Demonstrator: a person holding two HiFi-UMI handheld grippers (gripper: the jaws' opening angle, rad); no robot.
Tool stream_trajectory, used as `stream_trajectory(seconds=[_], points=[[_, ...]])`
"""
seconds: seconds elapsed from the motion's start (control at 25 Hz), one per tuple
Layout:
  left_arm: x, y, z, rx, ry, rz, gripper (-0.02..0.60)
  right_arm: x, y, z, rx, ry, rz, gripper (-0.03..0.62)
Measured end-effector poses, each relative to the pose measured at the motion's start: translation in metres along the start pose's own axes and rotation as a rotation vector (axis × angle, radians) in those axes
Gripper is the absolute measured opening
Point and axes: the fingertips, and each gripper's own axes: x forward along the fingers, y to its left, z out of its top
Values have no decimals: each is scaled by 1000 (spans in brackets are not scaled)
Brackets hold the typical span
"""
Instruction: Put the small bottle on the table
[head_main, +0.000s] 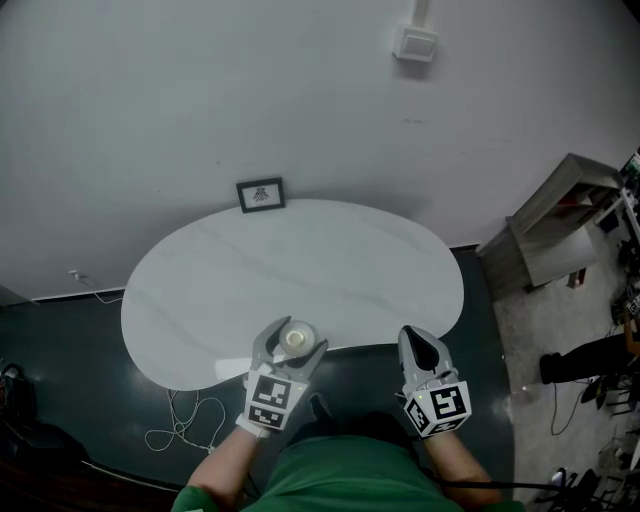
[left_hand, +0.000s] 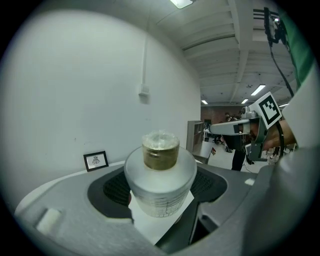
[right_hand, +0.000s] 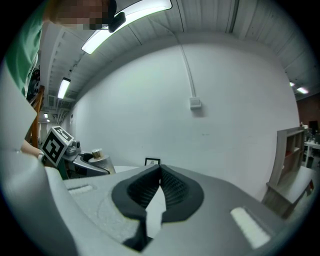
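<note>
A small frosted white bottle (left_hand: 159, 180) with a gold neck and clear cap stands upright between the jaws of my left gripper (left_hand: 160, 192), which is shut on its body. In the head view the bottle (head_main: 297, 338) hangs over the near edge of the white oval table (head_main: 300, 275), held by the left gripper (head_main: 290, 350). My right gripper (head_main: 421, 342) is shut and empty, just off the table's near right edge. The right gripper view shows its black pads (right_hand: 172, 187) pressed together at the tip, with the left gripper and the bottle (right_hand: 97, 154) at far left.
A small black-framed picture (head_main: 261, 194) stands at the table's far edge against the white wall. A white cable (head_main: 185, 420) lies on the dark floor to the left. A grey shelf unit (head_main: 555, 225) stands at the right.
</note>
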Motion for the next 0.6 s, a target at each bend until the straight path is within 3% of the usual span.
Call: stream_trajectory(seconds=[0.6], points=[[40, 12, 3, -6, 32, 26, 345, 50, -21, -12, 32, 25, 69, 2]])
